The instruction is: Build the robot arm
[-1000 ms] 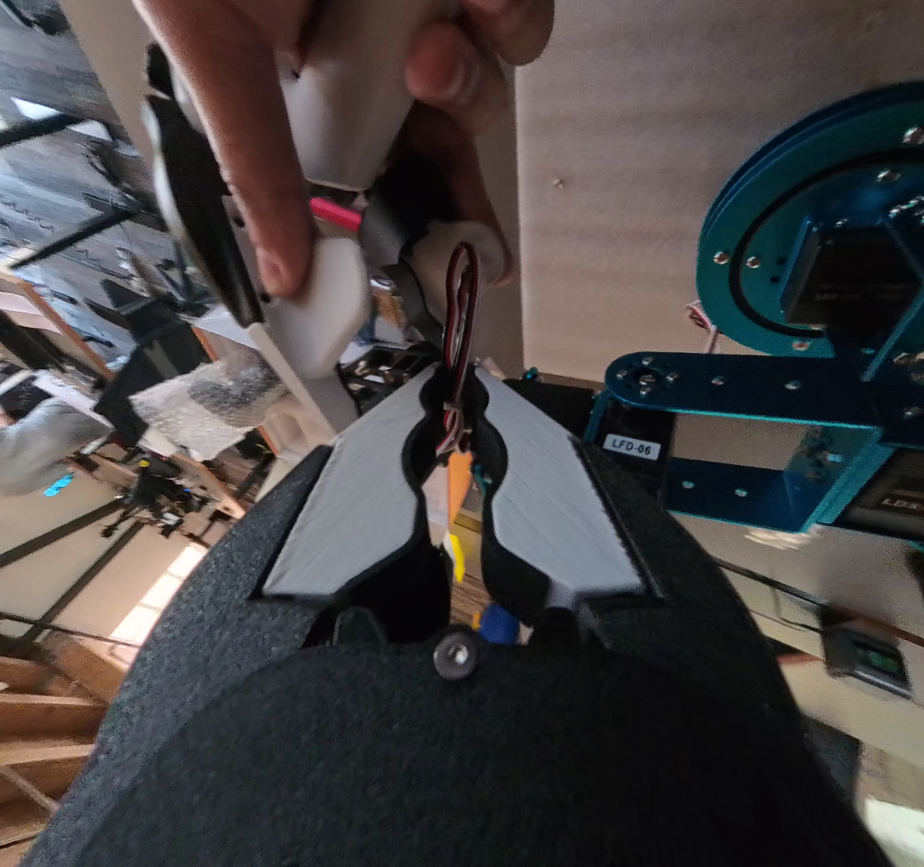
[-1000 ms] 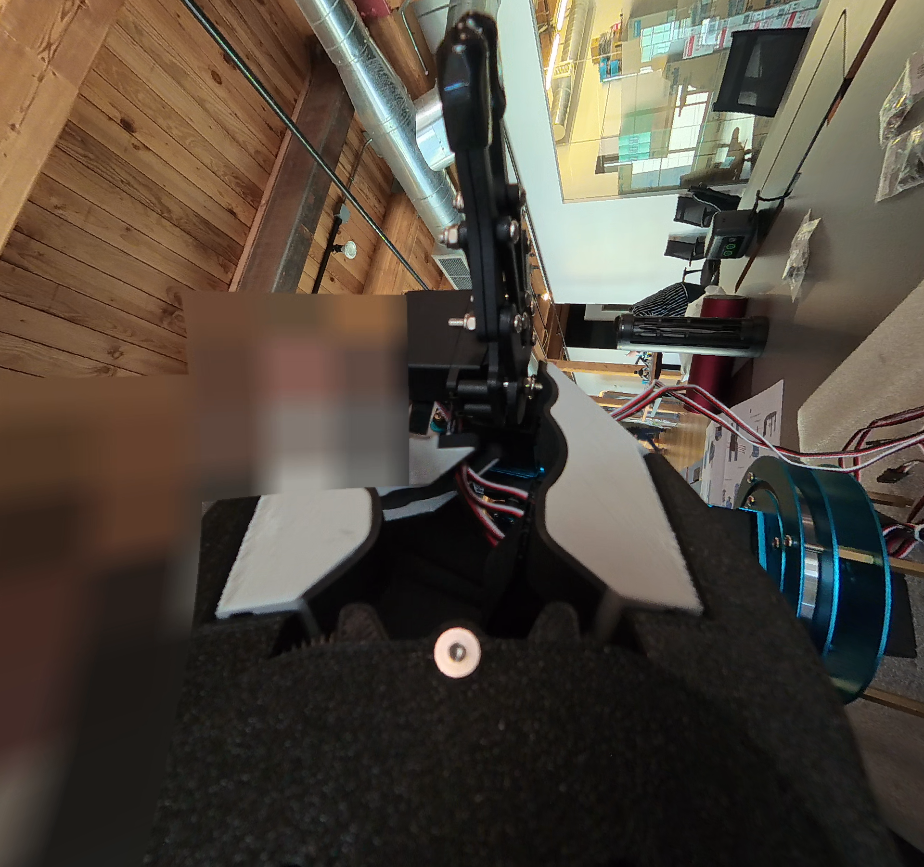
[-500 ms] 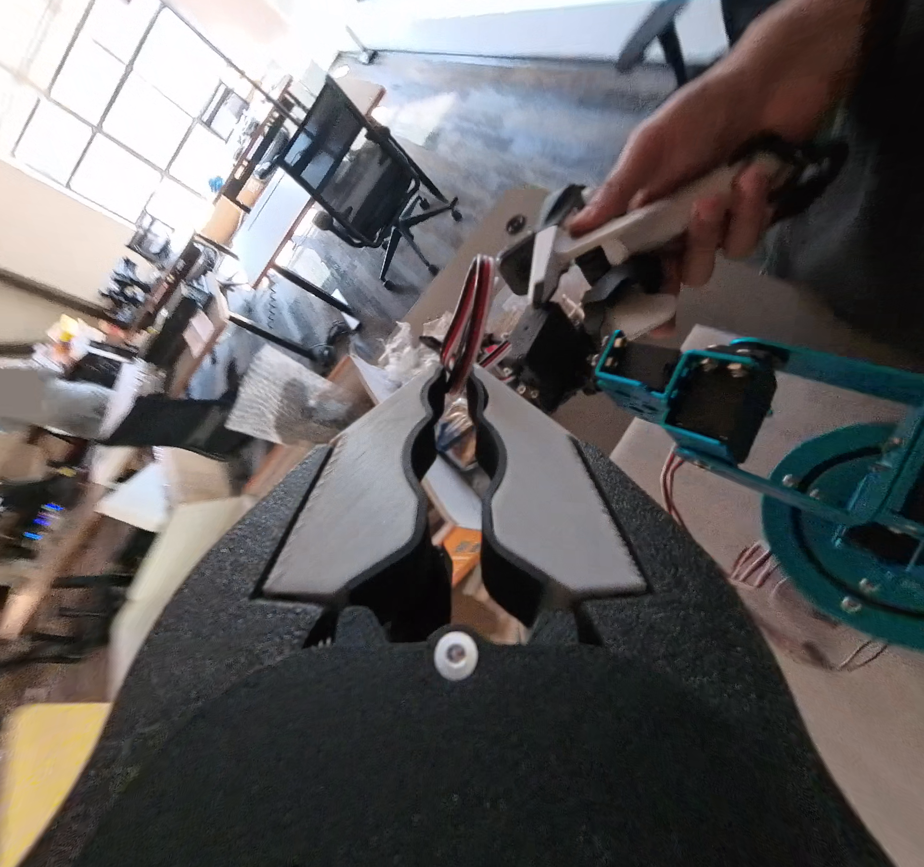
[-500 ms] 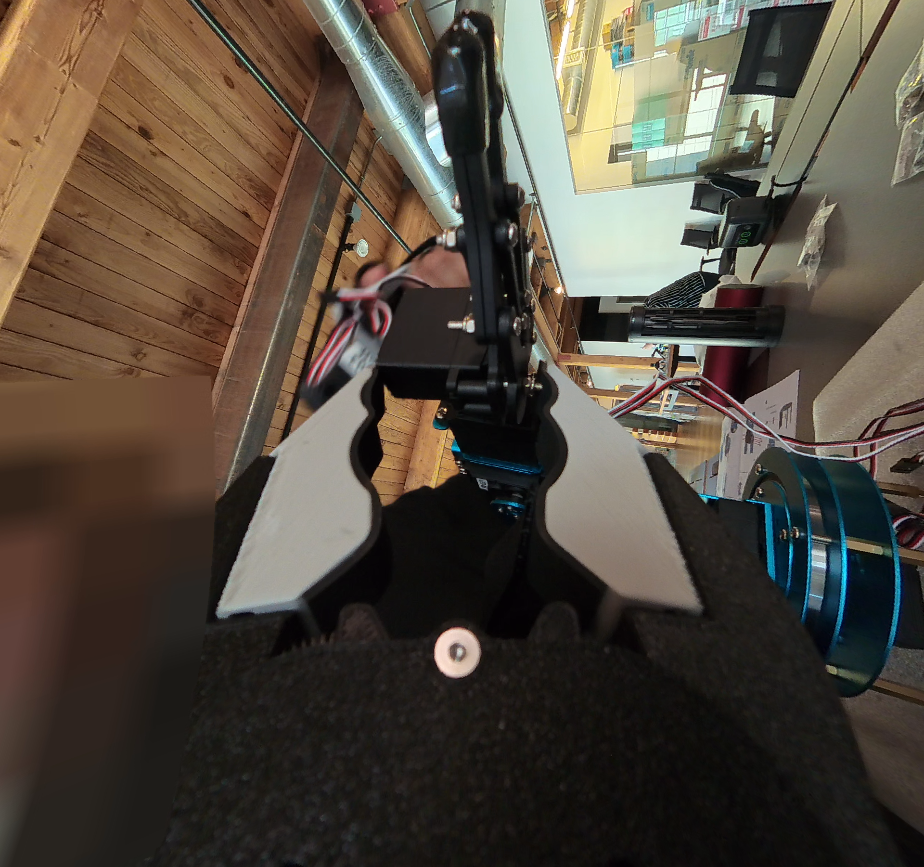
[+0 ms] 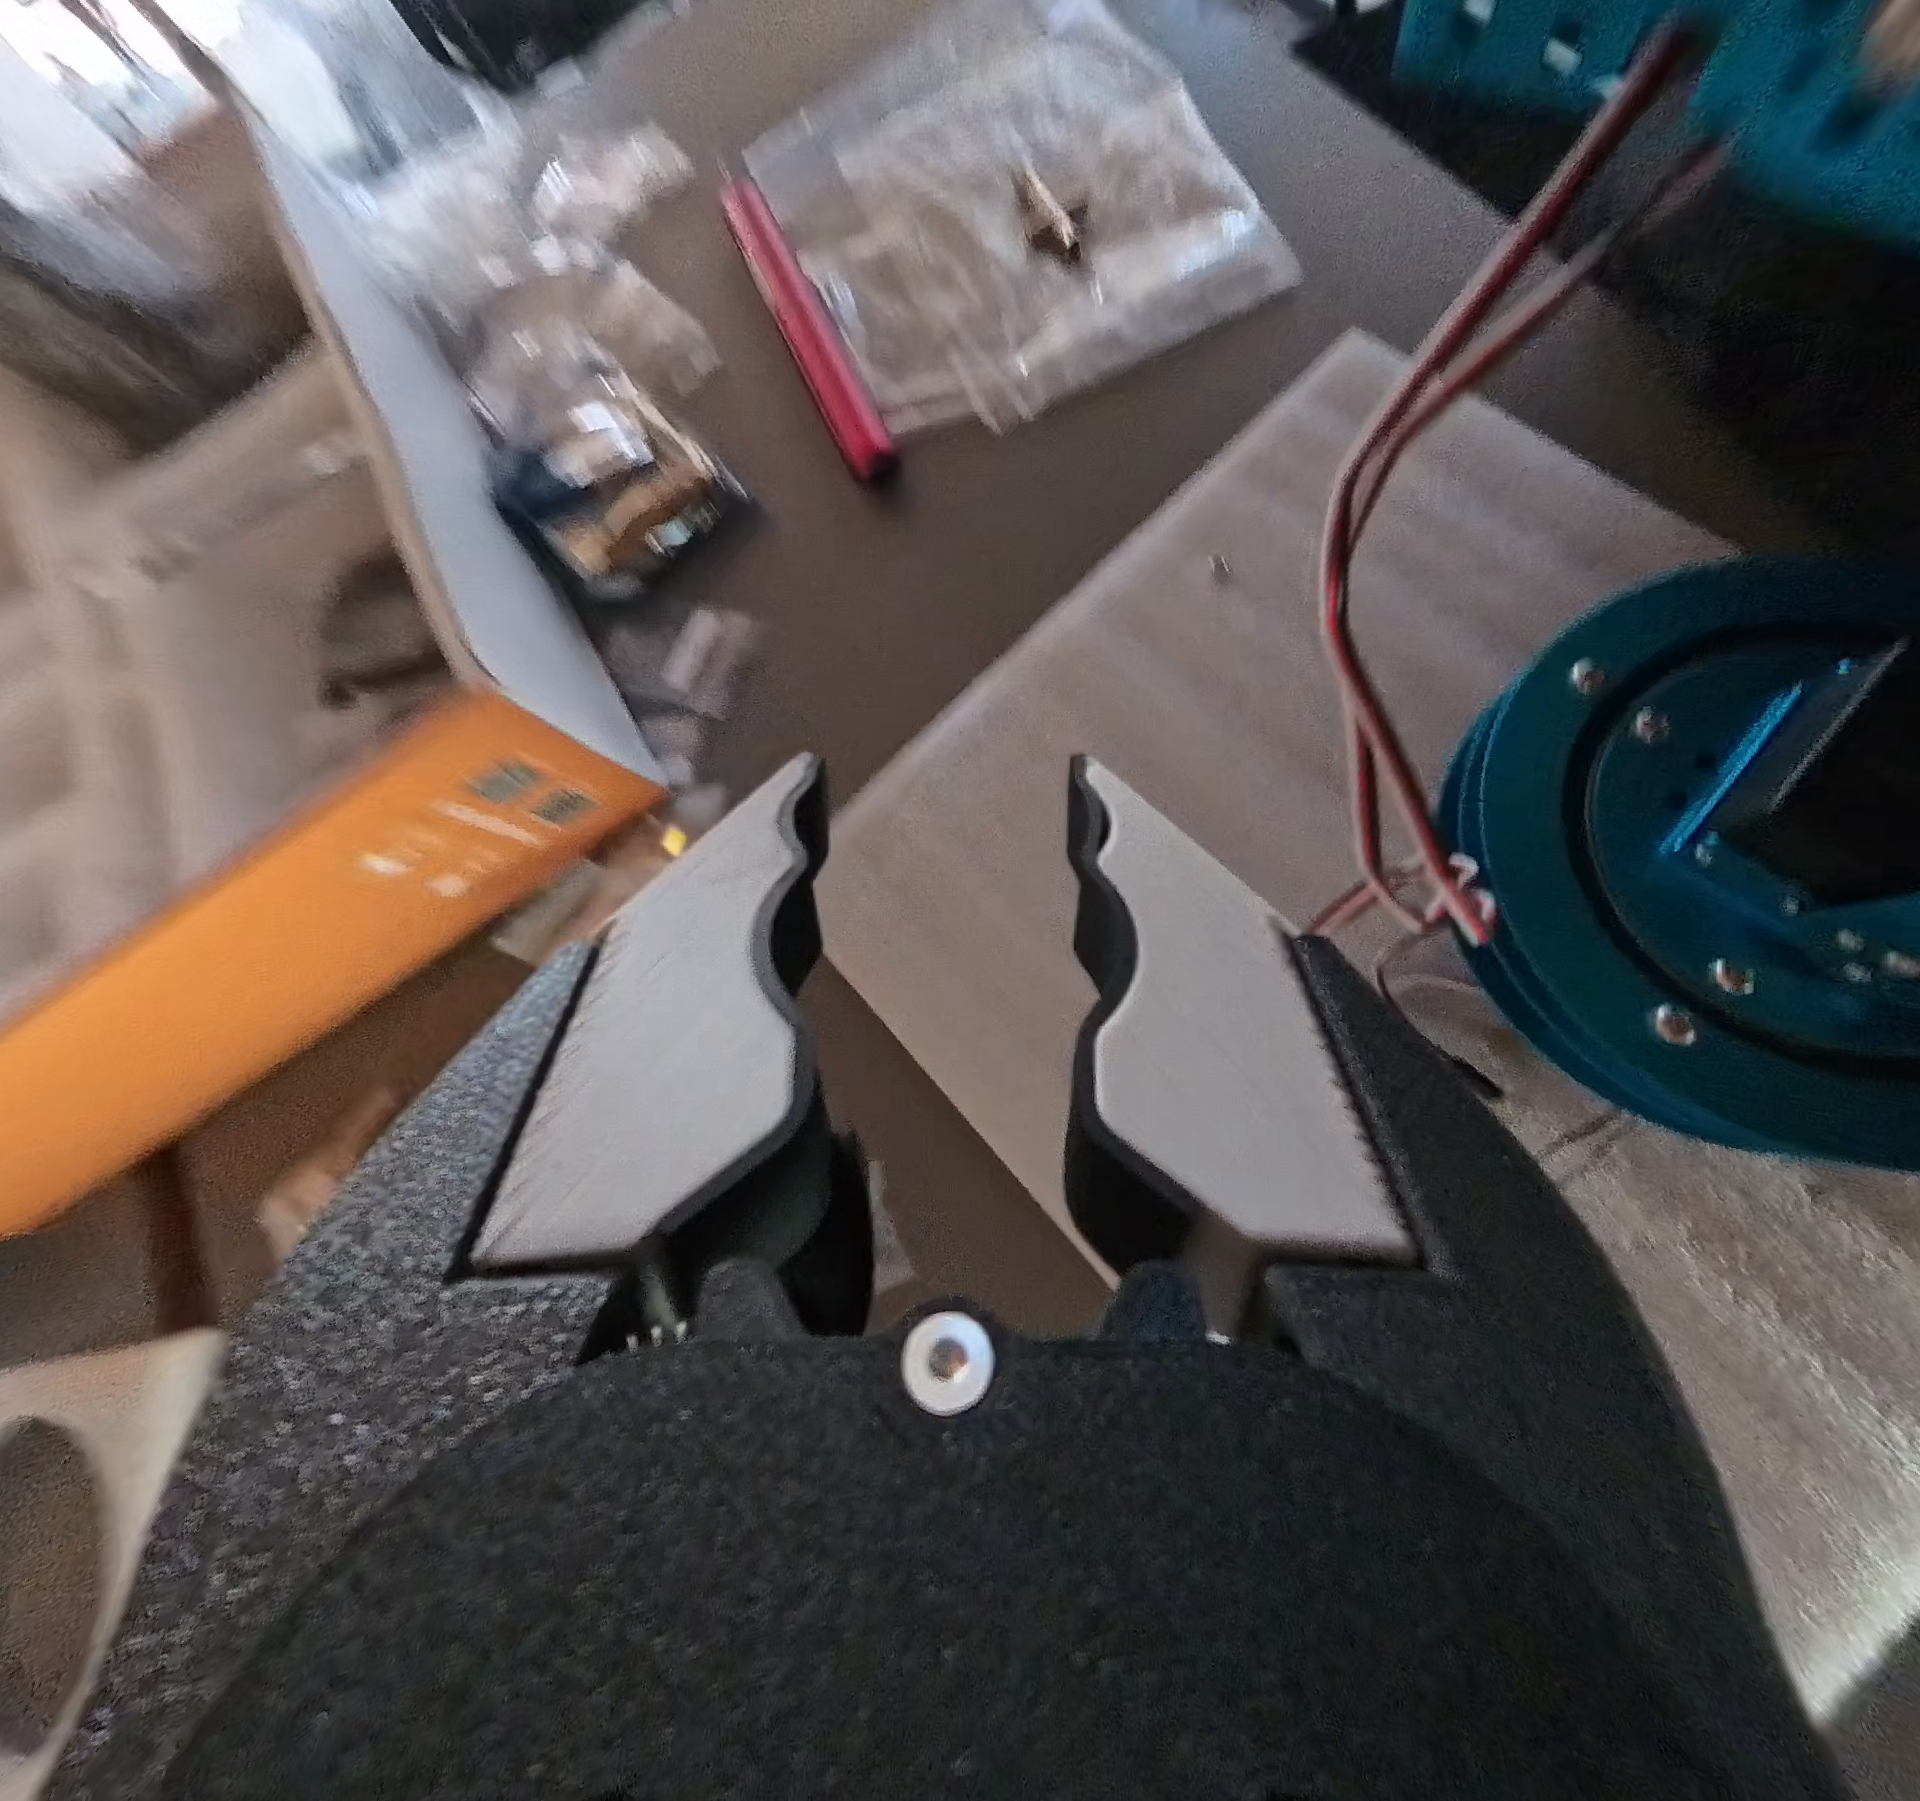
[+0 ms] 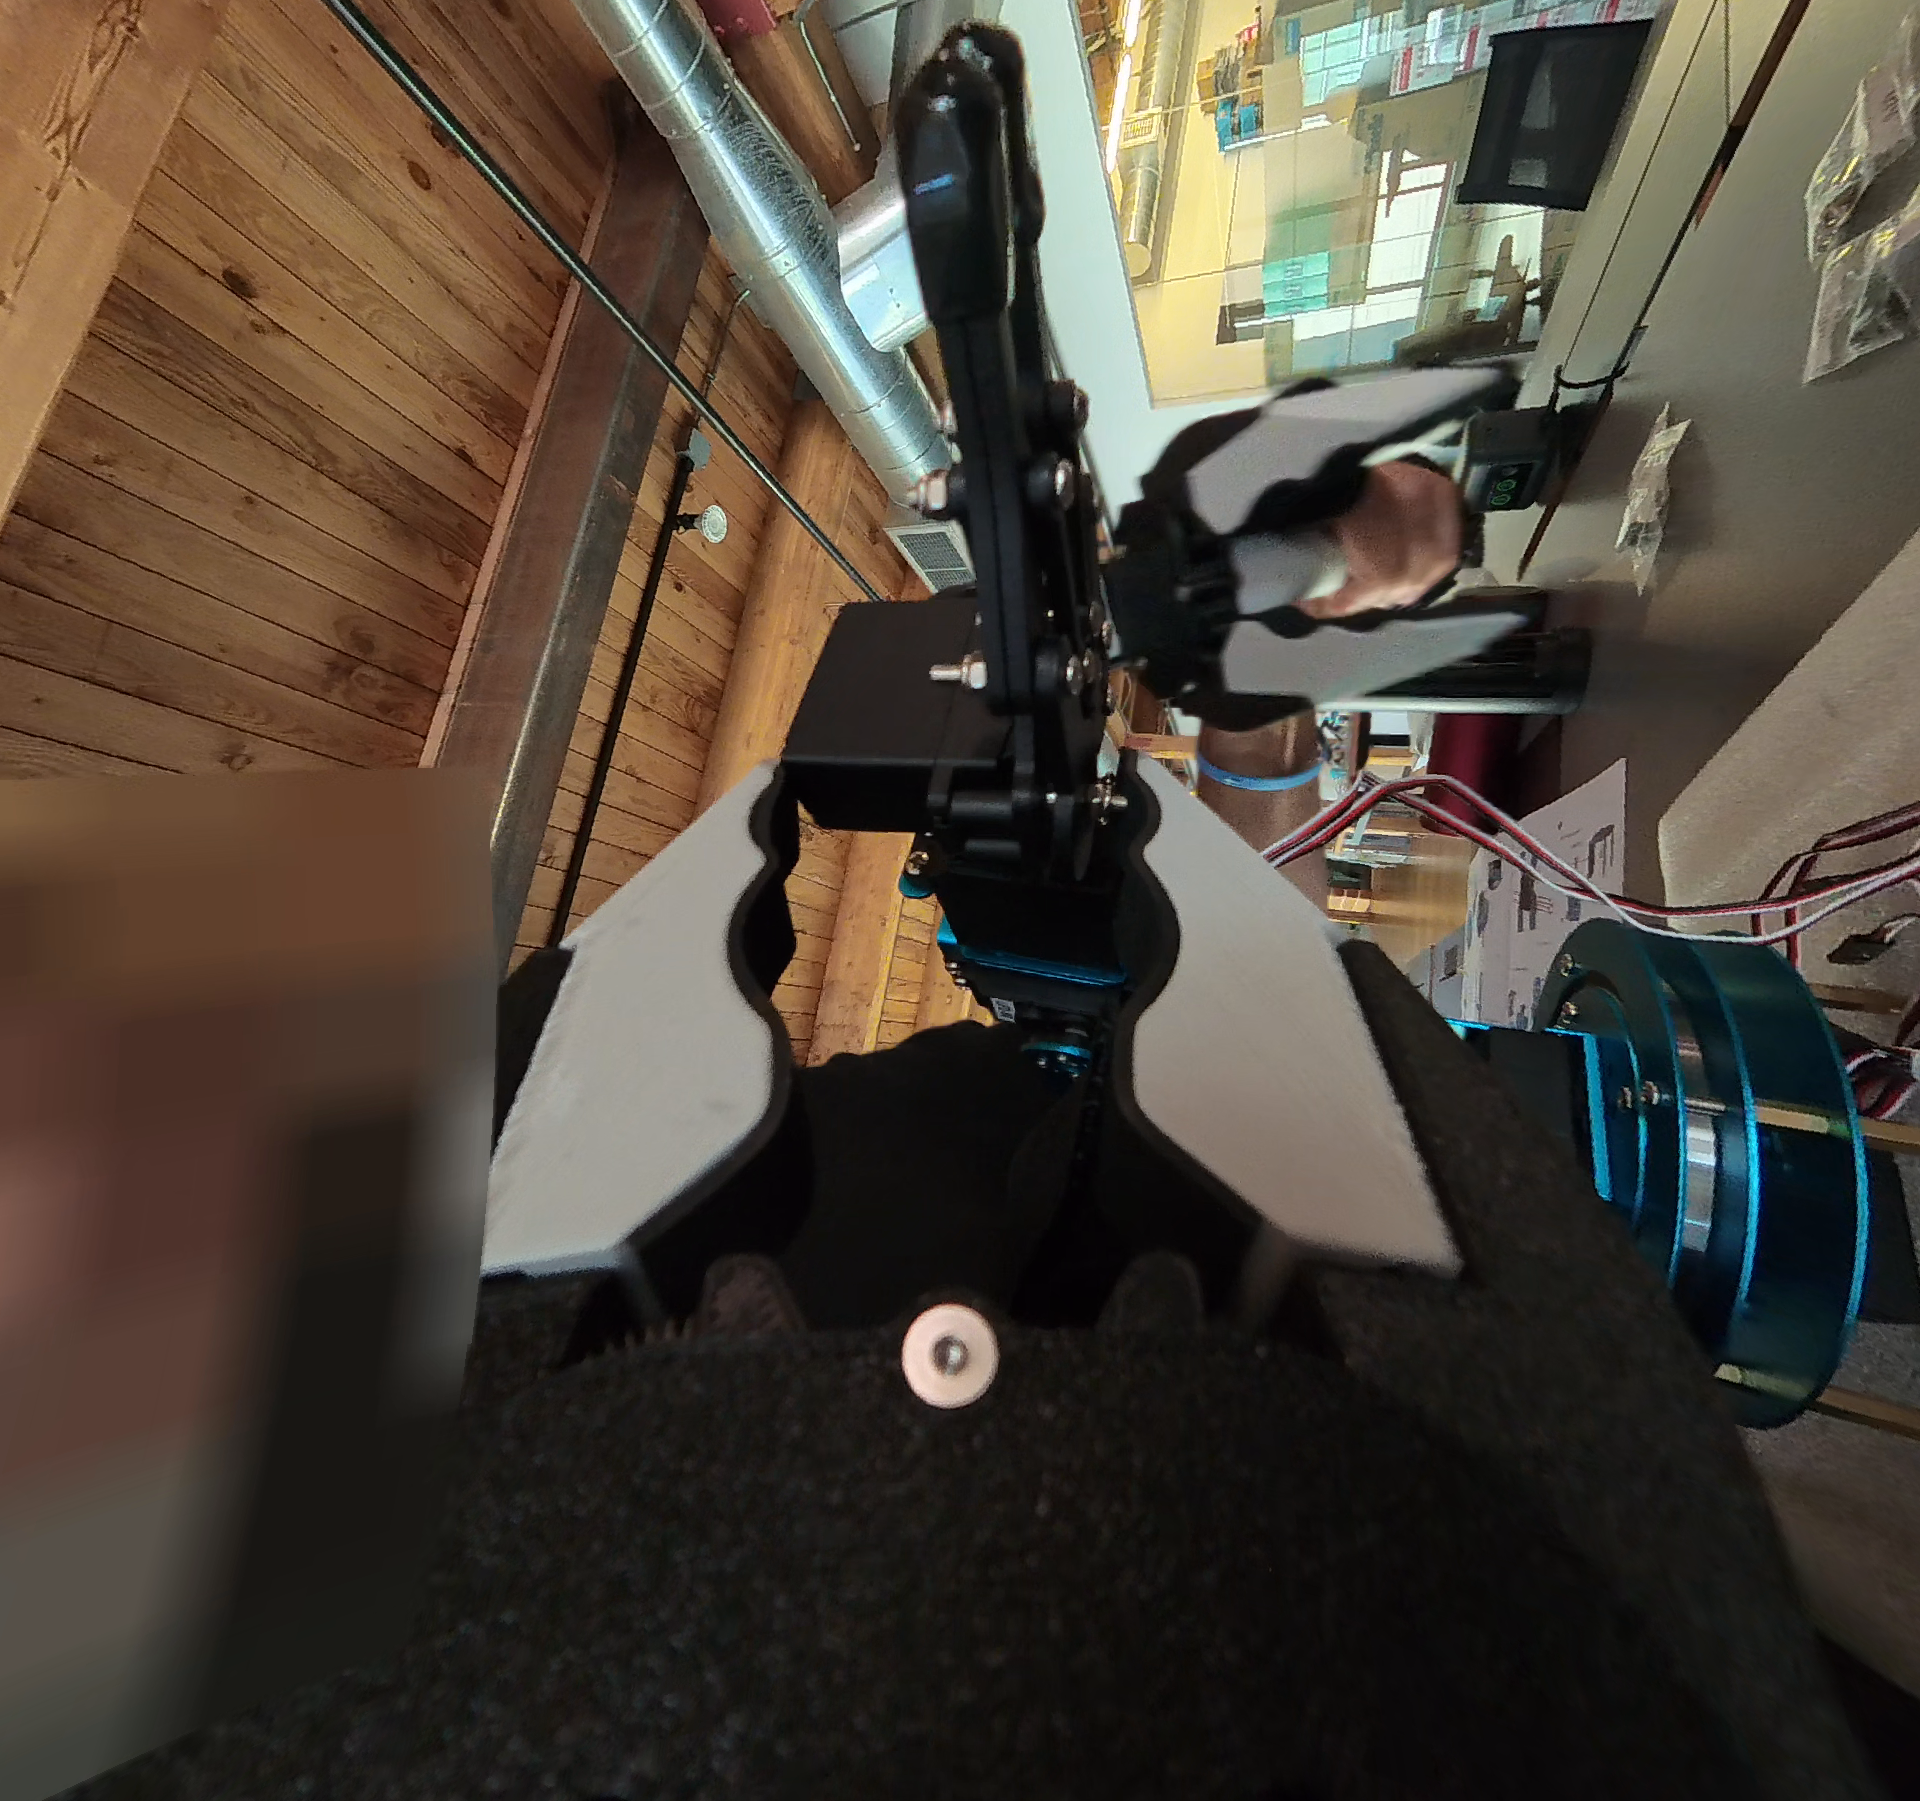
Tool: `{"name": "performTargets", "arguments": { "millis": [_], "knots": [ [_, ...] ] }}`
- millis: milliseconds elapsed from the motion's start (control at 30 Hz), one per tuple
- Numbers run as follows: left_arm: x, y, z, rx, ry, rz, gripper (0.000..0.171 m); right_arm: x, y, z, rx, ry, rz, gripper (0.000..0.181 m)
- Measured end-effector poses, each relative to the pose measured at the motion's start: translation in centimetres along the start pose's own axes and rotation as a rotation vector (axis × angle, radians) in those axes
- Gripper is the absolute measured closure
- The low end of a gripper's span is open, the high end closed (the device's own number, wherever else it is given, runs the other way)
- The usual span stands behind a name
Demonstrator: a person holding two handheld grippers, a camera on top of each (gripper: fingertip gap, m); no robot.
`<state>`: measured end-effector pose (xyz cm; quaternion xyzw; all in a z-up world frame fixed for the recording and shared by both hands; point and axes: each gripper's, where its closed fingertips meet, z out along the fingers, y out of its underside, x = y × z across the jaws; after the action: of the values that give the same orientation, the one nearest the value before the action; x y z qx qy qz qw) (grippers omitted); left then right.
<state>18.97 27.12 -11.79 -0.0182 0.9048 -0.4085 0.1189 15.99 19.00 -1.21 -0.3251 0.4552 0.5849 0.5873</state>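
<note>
Two grippers going: we're clamping the right gripper (image 6: 961, 795) on the black servo arm (image 6: 987, 525) above its blue round base (image 6: 1714, 1128), while our left gripper (image 5: 945, 795) is hanging released, gripping nothing, over the foam pad (image 5: 1195, 629).

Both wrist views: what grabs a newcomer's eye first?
In the right wrist view, the right gripper is clamped on the black servo claw of a small arm on a teal round base. In the left wrist view, the left gripper hangs open and empty over a pale mat, beside red-and-white servo wires and an orange box.
</note>
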Motion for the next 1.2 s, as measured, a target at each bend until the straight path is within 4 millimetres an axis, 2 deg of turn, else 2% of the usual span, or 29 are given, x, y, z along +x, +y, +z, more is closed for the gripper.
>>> {"name": "performTargets", "arguments": {
  "millis": [33, 133, 267, 333, 400, 533, 600, 700, 767, 833, 967, 1067, 1200],
  "knots": [
    [0.4, 1.5, 0.5, -0.035, 0.018, -0.031, 0.126, 0.0, 0.0, 0.1, 0.002, 0.003, -0.001, 0.120],
    [0.8, 5.2, 1.9, -0.103, 0.017, -0.130, 0.128, 0.0, 0.1, 0.2, 0.014, 0.013, -0.017, 0.120],
    [-0.6, 6.6, 3.4, -0.105, -0.085, -0.255, 0.134, -0.4, 0.4, 0.1, 0.029, 0.038, -0.063, 0.121],
    [-1.2, 5.0, 2.6, -0.033, -0.111, -0.343, 0.135, -0.6, 0.7, 0.3, 0.020, 0.053, -0.086, 0.121],
    [-1.2, 1.4, 0.5, 0.126, -0.086, -0.471, 0.134, -0.8, 0.9, 0.6, 0.011, 0.070, -0.137, 0.120],
    [-1.2, -6.6, -6.7, 0.529, -0.056, -0.692, 0.121, -2.1, 1.5, 1.4, -0.019, 0.141, -0.289, 0.120],
    [0.0, -9.1, -8.7, 0.586, -0.093, -0.658, 0.114, -2.7, 2.2, 1.9, -0.053, 0.186, -0.376, 0.121],
    [3.0, -11.7, -9.1, 0.543, -0.113, -0.593, 0.111, -3.5, 3.4, 2.9, -0.113, 0.265, -0.536, 0.121],
    [4.4, -12.6, -9.4, 0.513, -0.169, -0.543, 0.106, -3.8, 4.2, 3.7, -0.148, 0.327, -0.637, 0.121],
    [4.9, -12.5, -10.3, 0.483, -0.279, -0.511, 0.102, -3.9, 5.2, 4.3, -0.187, 0.387, -0.730, 0.121],
    [6.3, -12.7, -12.7, 0.542, -0.368, -0.555, 0.096, -3.9, 7.1, 5.7, -0.255, 0.505, -0.934, 0.121],
    [6.9, -12.2, -14.8, 0.573, -0.459, -0.572, 0.099, -3.6, 8.1, 6.4, -0.293, 0.580, -1.041, 0.121],
    [8.4, -11.9, -17.3, 0.665, -0.450, -0.653, 0.101, -3.0, 9.6, 7.2, -0.342, 0.686, -1.200, 0.121]
  ]
}}
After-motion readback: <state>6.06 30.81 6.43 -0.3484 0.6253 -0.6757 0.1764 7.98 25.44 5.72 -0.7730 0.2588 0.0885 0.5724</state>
